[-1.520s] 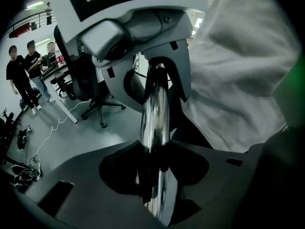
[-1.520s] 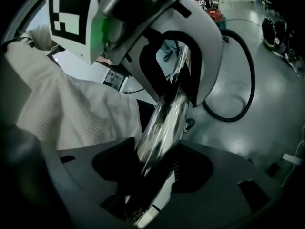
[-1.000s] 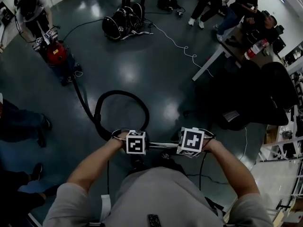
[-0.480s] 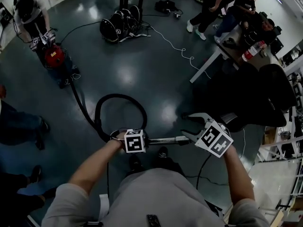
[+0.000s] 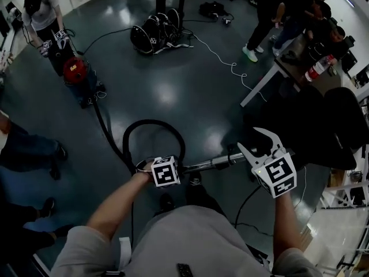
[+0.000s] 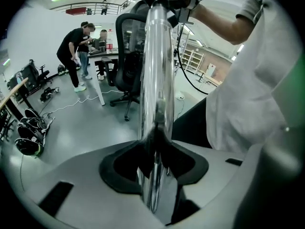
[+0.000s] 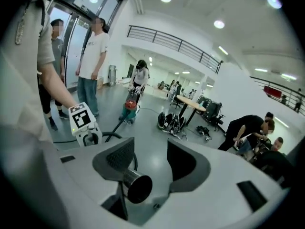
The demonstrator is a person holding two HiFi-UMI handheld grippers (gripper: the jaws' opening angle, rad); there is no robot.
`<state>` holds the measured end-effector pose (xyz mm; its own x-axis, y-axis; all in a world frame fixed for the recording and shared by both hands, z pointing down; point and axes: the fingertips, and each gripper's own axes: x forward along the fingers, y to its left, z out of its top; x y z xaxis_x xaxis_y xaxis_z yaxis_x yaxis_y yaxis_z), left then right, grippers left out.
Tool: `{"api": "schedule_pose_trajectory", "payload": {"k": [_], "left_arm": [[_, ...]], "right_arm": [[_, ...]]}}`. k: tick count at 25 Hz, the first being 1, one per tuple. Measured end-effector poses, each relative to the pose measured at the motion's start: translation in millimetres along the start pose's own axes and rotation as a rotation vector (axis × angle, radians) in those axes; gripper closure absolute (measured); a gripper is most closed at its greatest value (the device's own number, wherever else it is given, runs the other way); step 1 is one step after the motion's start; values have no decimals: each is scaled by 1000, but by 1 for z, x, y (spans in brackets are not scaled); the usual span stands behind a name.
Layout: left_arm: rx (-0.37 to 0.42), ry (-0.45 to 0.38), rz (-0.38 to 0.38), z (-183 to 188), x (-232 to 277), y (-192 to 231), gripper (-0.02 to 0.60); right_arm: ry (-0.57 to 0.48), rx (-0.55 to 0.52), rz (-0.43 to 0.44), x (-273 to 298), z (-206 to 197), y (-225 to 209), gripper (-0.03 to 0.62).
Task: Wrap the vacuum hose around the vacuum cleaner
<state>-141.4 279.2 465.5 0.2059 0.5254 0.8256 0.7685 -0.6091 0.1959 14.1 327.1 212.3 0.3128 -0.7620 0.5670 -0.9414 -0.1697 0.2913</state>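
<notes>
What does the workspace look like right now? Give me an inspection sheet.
Surface: glossy dark grey floor.
Job's things: black vacuum hose looped on floor, running to red canister vacuum cleaner; shiny chrome wand tube spanning between the grippers.
Clutter: pile of black gear on floor.
Grippers: left gripper shut on tube; right gripper open, tube's end between its jaws, unclamped.
Cables: thin white cable snaking across floor.
Surroundings: black office chair at right; one person at the vacuum cleaner, others at a desk.

Head view: left gripper (image 5: 176,171) jaws hidden under cube; hose (image 5: 151,122) end at vacuum cleaner (image 5: 75,73) too small.
</notes>
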Motion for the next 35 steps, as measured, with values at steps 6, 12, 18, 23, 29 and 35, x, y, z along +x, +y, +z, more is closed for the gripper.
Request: {"api": "schedule_pose_trajectory", "payload": {"k": [6, 12, 18, 23, 29, 35], "left_arm": [[-118, -25, 48, 36, -8, 39, 414], [-272, -109, 125, 81, -20, 99, 416], [-417, -164, 226, 105, -50, 144, 416], [-481, -193, 298, 112, -69, 170, 416], [-605, -288, 341, 113, -96, 200, 416], [-672, -445, 337, 111, -135, 222, 416]], "right_arm": [[-290, 133, 14, -4, 52, -69, 378], [-511, 205, 44, 3, 75, -139, 378], [-436, 255, 251, 51, 49, -143, 378], [-301, 262, 504, 108, 16, -82, 378], [-127, 218, 737, 153, -26, -5, 378], [-54, 191, 824, 205, -28, 72, 336]]}}
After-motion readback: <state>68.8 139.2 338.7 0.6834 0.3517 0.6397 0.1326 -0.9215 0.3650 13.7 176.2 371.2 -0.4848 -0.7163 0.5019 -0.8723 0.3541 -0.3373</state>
